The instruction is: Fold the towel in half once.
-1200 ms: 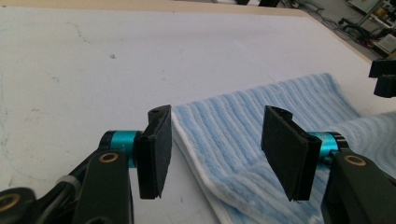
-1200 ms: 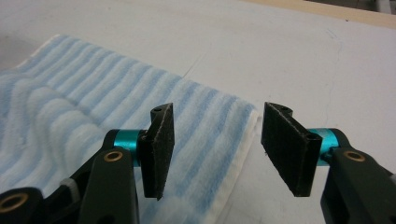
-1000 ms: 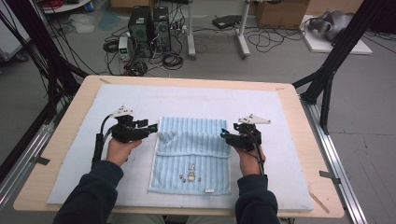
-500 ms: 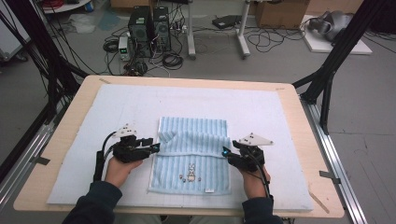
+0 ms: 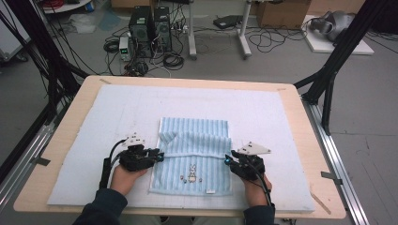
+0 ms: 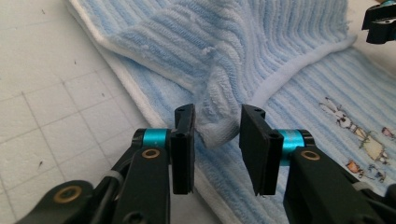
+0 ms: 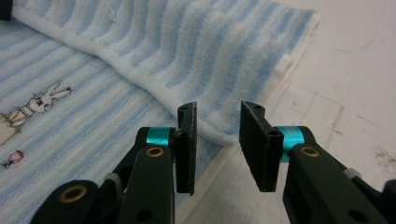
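Towel (image 5: 192,157) on white mat (image 5: 117,117), wooden table (image 5: 70,126); left gripper (image 6: 217,128), right gripper (image 7: 217,126) closing, spread around folded edge.

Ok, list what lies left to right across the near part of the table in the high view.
Left hand-held gripper → rabbit picture on the towel → right hand-held gripper

Ribbed terry-cloth towel (image 5: 192,154), matt
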A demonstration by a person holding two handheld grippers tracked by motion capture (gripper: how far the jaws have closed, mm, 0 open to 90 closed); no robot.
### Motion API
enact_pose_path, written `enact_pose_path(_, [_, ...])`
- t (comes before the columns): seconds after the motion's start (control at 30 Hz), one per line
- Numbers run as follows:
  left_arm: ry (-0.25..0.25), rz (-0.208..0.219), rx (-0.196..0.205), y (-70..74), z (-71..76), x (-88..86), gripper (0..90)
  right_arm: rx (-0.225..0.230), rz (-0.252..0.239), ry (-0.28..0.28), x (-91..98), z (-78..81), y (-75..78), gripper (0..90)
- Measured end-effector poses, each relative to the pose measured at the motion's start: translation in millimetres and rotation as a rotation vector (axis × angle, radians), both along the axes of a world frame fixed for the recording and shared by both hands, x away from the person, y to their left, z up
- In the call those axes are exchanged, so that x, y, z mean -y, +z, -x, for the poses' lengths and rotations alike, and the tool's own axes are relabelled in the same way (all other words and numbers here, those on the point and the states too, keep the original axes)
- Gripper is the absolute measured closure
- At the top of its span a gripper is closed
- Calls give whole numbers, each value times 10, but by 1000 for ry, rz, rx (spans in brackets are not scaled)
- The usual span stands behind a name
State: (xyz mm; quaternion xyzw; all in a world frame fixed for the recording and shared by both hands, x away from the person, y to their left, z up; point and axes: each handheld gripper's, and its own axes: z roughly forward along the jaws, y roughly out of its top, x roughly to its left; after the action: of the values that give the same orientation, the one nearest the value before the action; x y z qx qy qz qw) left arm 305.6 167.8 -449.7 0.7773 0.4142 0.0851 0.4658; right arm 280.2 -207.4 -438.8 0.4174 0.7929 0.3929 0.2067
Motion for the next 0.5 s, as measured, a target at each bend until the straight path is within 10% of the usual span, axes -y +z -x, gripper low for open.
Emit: enact_pose_path(0.5, [-18,66,21,69,47,-36,810,-8,83,10,-119,-112,-59,863])
